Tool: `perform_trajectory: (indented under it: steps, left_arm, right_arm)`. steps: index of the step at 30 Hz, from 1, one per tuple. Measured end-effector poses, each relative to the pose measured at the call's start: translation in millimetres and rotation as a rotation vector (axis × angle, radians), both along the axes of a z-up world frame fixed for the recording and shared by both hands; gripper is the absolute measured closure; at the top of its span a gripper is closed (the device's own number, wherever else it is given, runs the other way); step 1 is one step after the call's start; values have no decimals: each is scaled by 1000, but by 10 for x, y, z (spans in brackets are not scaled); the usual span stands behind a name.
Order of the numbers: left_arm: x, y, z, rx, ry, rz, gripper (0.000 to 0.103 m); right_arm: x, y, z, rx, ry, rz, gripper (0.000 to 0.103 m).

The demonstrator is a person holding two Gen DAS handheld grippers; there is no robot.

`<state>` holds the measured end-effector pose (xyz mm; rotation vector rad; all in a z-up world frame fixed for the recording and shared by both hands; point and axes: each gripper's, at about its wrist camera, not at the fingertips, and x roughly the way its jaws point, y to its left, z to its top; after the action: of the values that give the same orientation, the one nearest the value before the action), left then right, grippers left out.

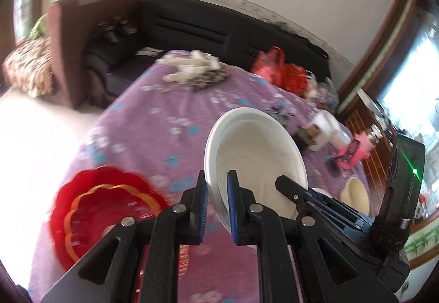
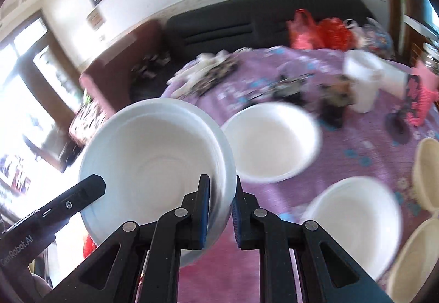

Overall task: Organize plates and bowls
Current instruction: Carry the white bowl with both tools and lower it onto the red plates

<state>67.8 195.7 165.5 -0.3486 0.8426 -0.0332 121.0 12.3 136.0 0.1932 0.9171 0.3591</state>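
Note:
My left gripper [image 1: 216, 187] and my right gripper [image 2: 222, 191] are both shut on the rim of the same white bowl [image 1: 255, 154], held tilted above the purple flowered tablecloth [image 1: 153, 132]. It also shows in the right wrist view [image 2: 153, 163]. The right gripper's finger reaches into the left wrist view [image 1: 290, 189]. A red scalloped plate [image 1: 104, 209] lies lower left. Two more white bowls sit on the table: one centre [image 2: 270, 143], one lower right [image 2: 354, 223]. Cream bowls [image 2: 428, 171] stand at the right edge.
A white cup [image 2: 362, 80], a pink object [image 2: 419, 94], red plastic bags [image 2: 318, 31] and a white and dark cloth pile [image 2: 208, 72] lie at the far side of the table. A black sofa [image 1: 197, 25] stands behind it.

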Motion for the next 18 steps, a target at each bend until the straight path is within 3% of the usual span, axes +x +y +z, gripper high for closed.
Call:
perform_trajectory:
  steps: [8, 18]
  left_arm:
    - [-417, 873, -406, -70, 34, 131, 92]
    - [-588, 1411, -1040, -153, 127, 217, 92]
  right_arm:
    - [-207, 951, -351, -44, 60, 135, 86]
    - [-283, 1528, -876, -122, 134, 208, 86]
